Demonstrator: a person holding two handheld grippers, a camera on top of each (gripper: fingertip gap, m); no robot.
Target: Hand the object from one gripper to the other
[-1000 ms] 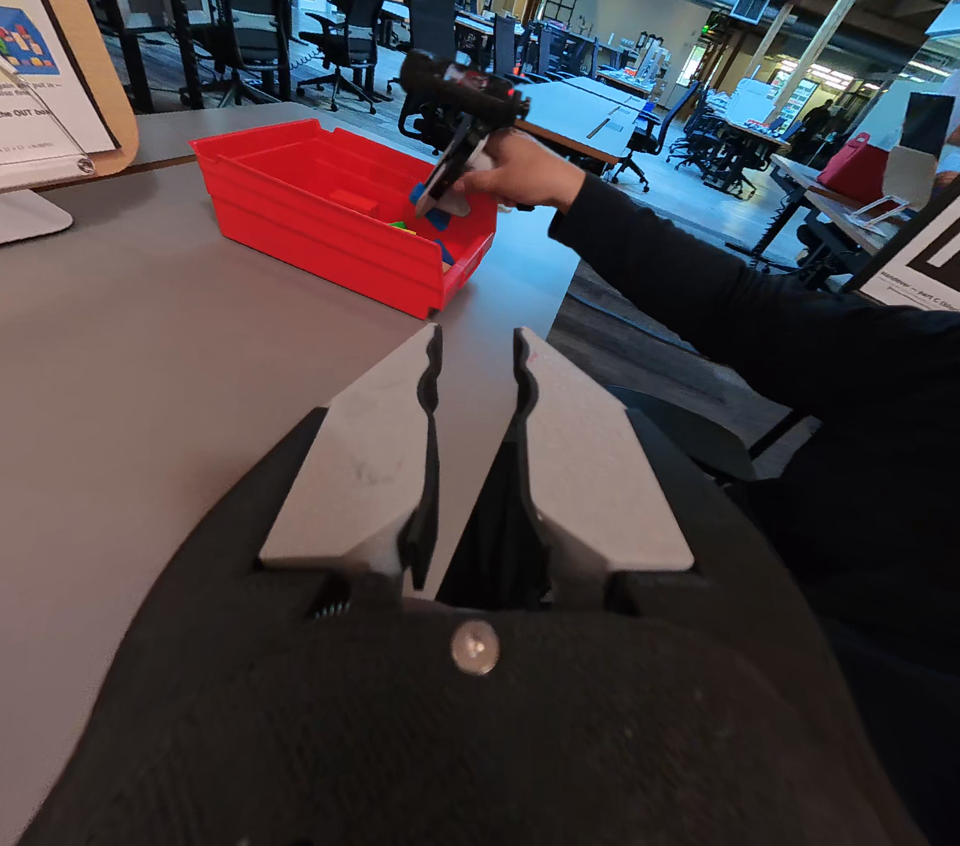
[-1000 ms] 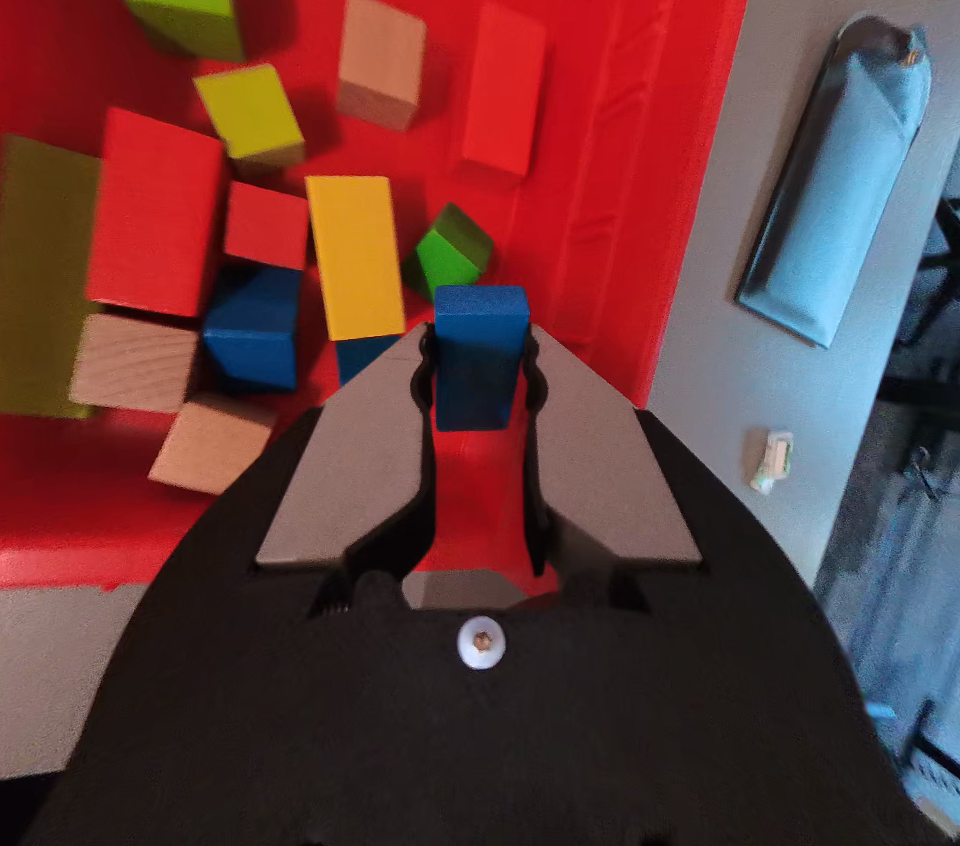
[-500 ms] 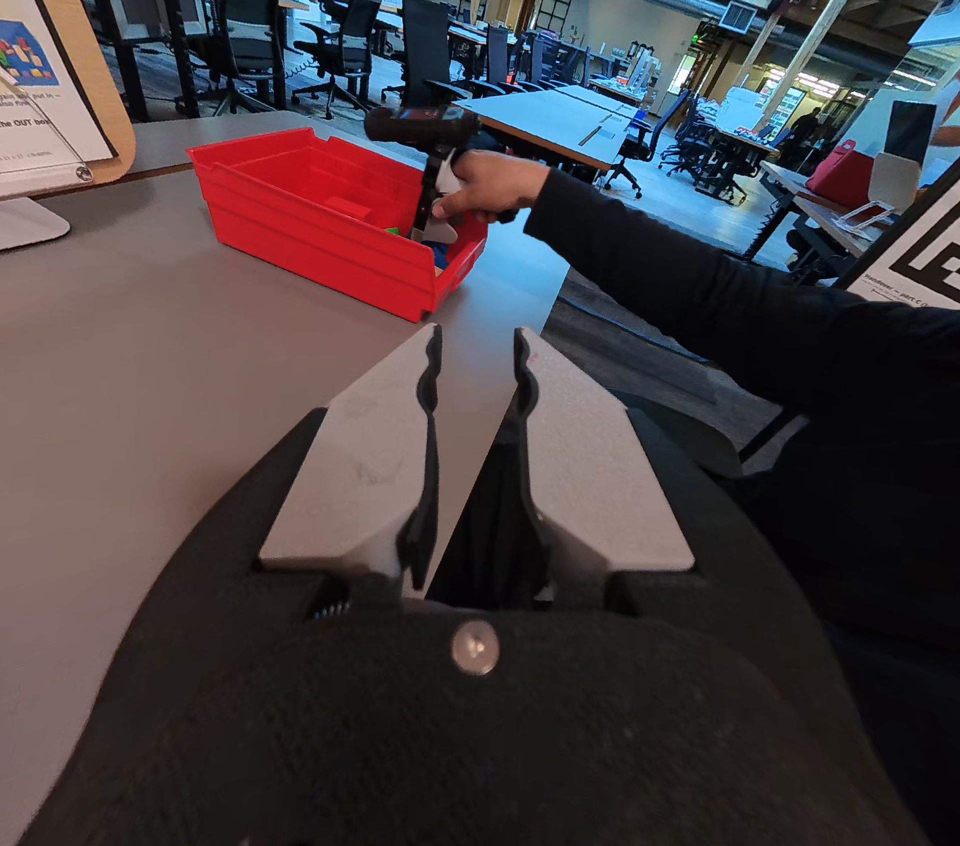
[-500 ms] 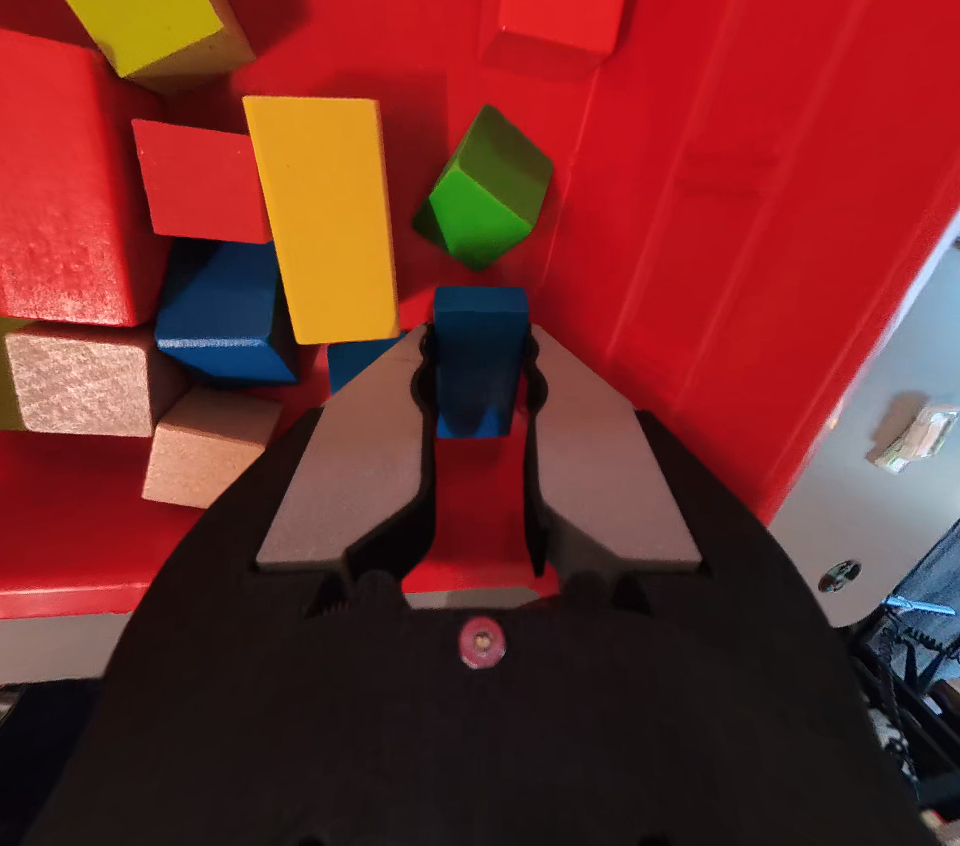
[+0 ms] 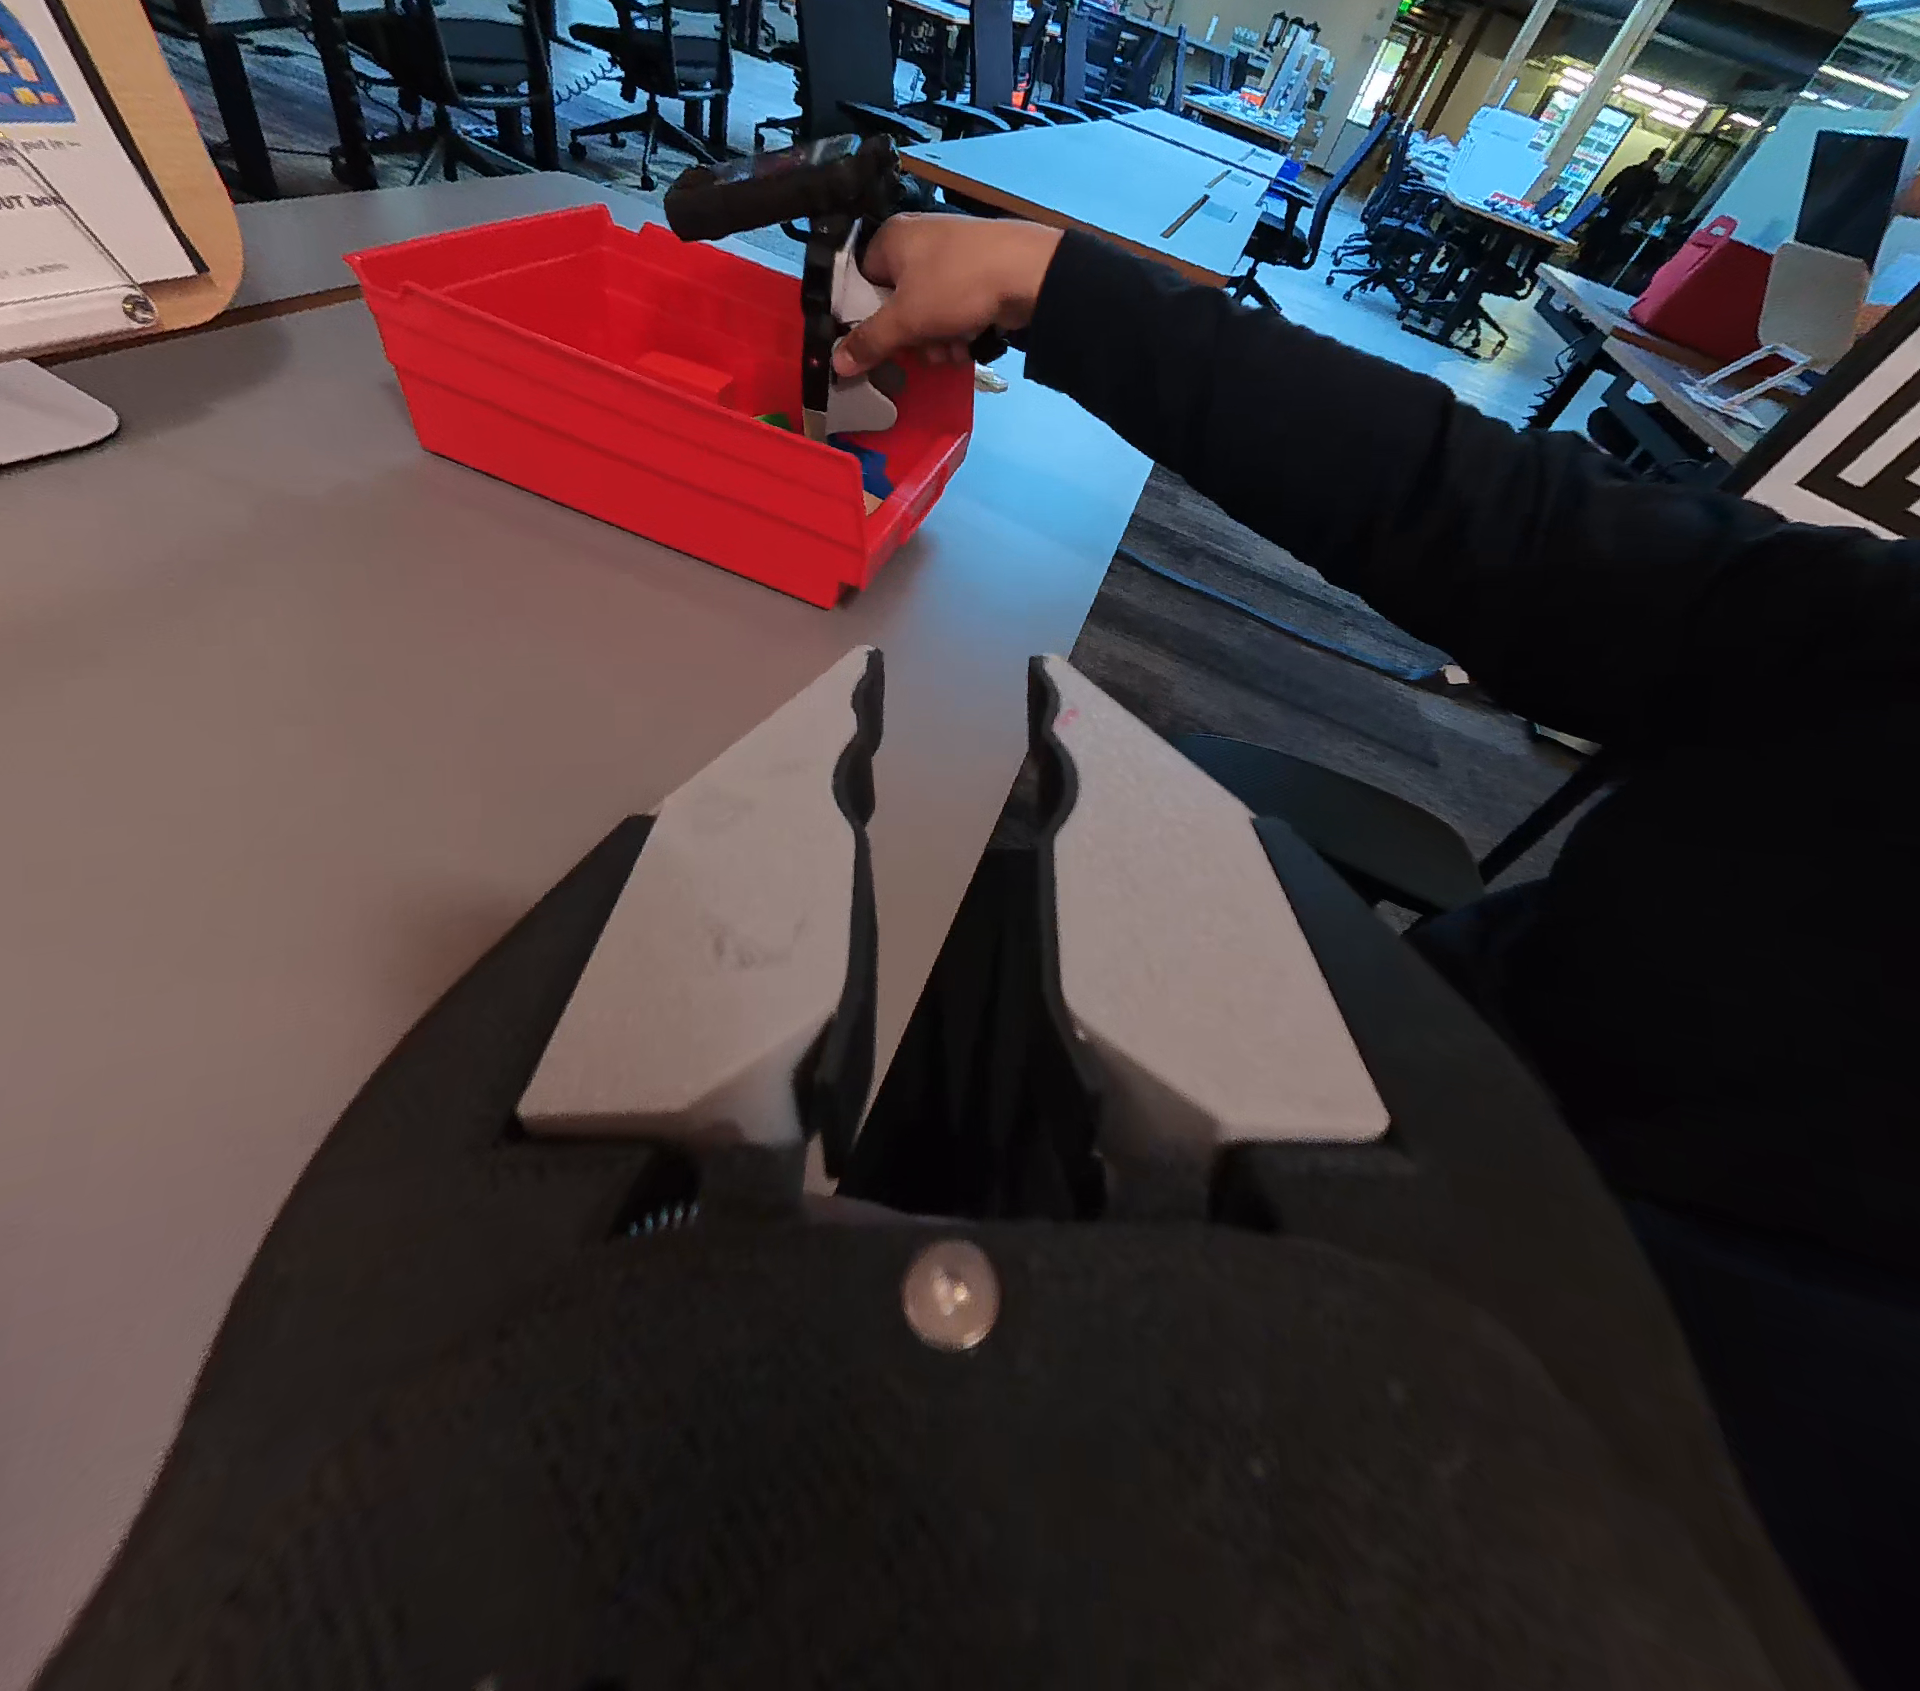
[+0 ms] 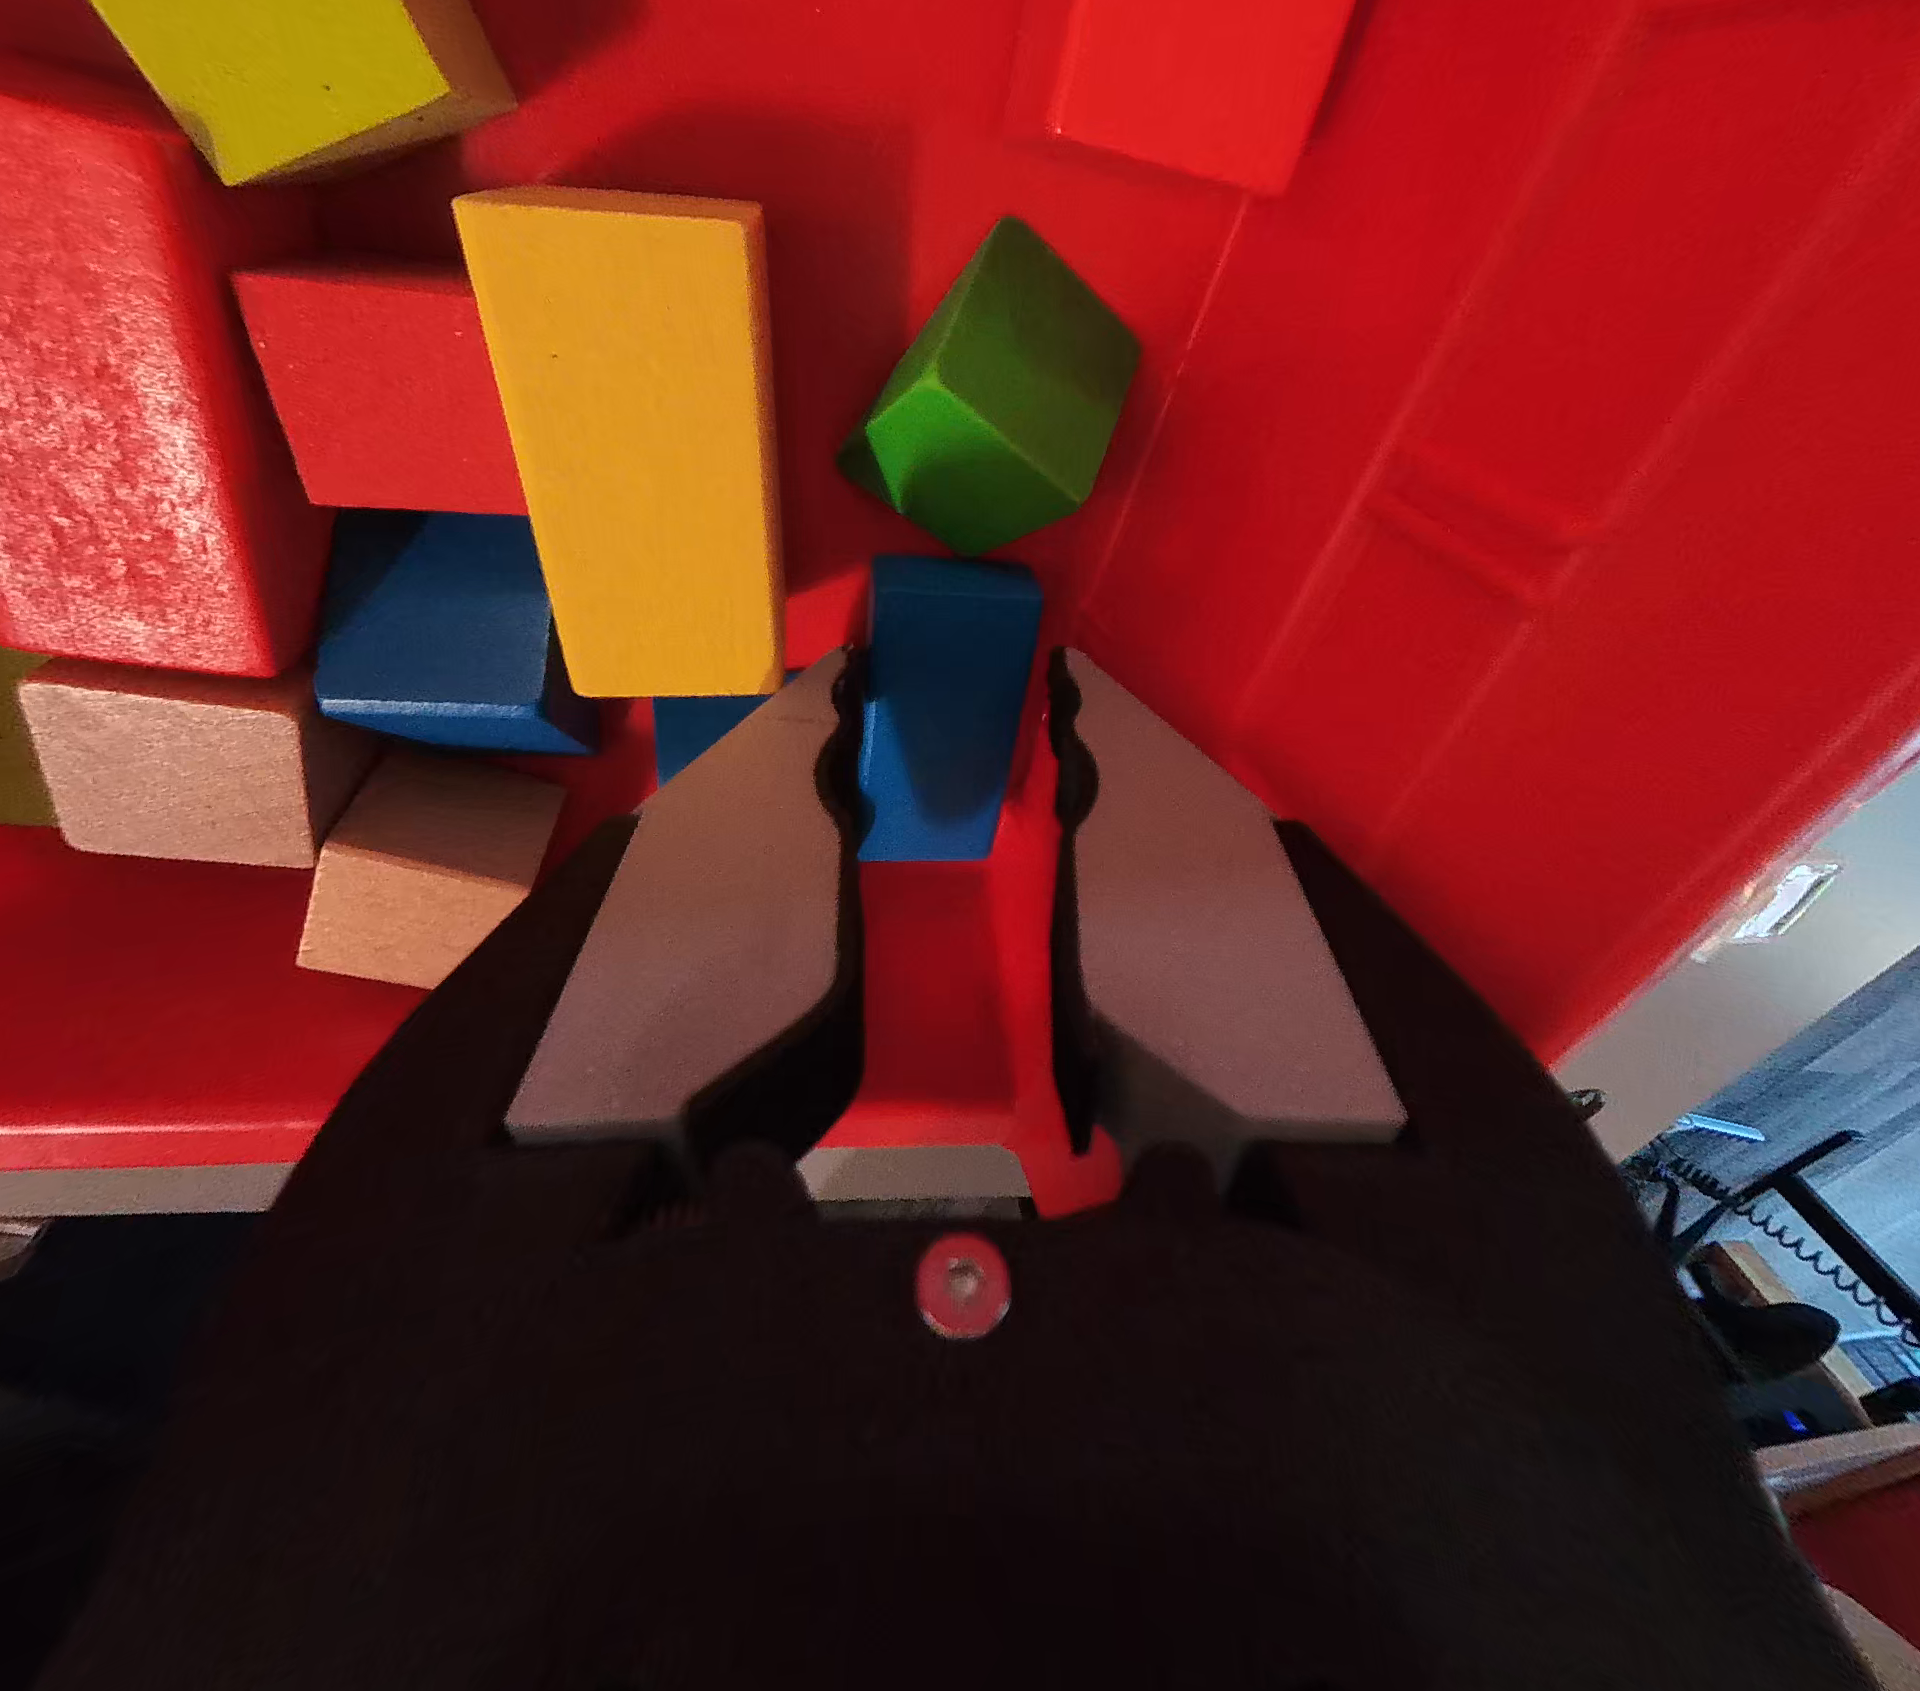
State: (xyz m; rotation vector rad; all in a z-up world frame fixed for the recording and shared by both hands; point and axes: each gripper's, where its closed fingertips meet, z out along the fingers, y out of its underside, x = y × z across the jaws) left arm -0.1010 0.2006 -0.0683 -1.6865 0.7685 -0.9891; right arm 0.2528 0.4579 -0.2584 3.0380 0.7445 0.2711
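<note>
- Right wrist view: the right gripper (image 6: 948,685) is down in the red bin (image 6: 1558,498), fingers parted around the blue block (image 6: 951,706), with a gap on the right side, so not clamped.
- I'd centre it, then squeeze before lifting.
- Bin's got yellow block (image 6: 634,436), green block (image 6: 987,394), red and plain wood ones.
- Left gripper (image 5: 954,706) hangs open and empty over the table (image 5: 312,706).

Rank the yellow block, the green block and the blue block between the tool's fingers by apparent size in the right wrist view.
1. Yellow block, clearly largest.
2. Green block and blue block: look alike, the blue partly hidden, so unranked.
</note>
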